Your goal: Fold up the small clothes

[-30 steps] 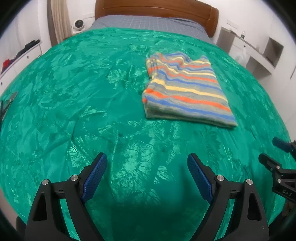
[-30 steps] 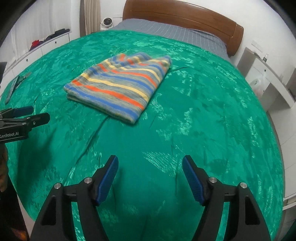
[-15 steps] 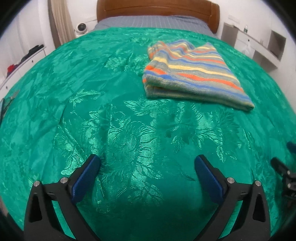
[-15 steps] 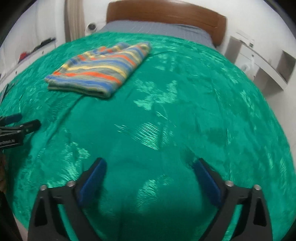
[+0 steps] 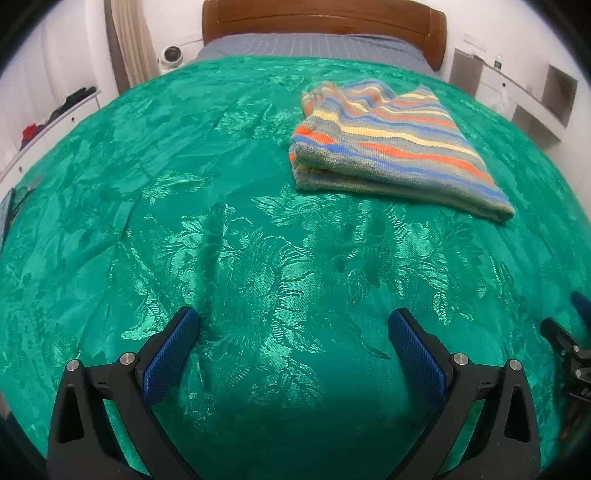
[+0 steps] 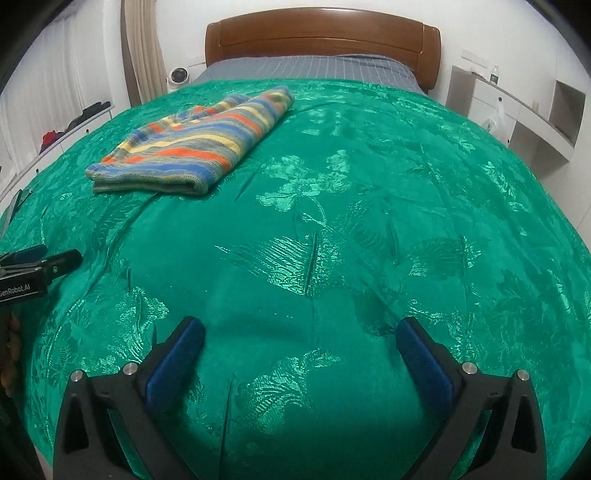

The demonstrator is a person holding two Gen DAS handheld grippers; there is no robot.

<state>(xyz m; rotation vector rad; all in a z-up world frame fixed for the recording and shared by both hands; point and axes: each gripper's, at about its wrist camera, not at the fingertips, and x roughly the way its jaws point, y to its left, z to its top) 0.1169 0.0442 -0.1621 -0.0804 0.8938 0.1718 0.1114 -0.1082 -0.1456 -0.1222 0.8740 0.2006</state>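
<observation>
A striped garment (image 5: 391, 144), in blue, orange, yellow and grey, lies folded in a flat rectangle on the green bedspread (image 5: 221, 240). In the right wrist view the garment (image 6: 195, 144) lies at the upper left. My left gripper (image 5: 293, 345) is open and empty, low over the bedspread, well short of the garment. My right gripper (image 6: 299, 349) is open and empty too, to the right of the garment. The left gripper shows at the left edge of the right wrist view (image 6: 40, 260); the right gripper shows at the right edge of the left wrist view (image 5: 569, 332).
A wooden headboard (image 6: 321, 35) and grey sheet (image 6: 310, 66) lie at the far end. White shelves (image 5: 517, 96) stand on the right, a white ledge with dark items (image 5: 55, 114) on the left. A small white device (image 6: 180, 75) sits by the curtain.
Both grippers have dropped lower and tilted up toward the headboard, so the garment now looks higher and flatter. Both stay open and empty. The garment has not moved.
</observation>
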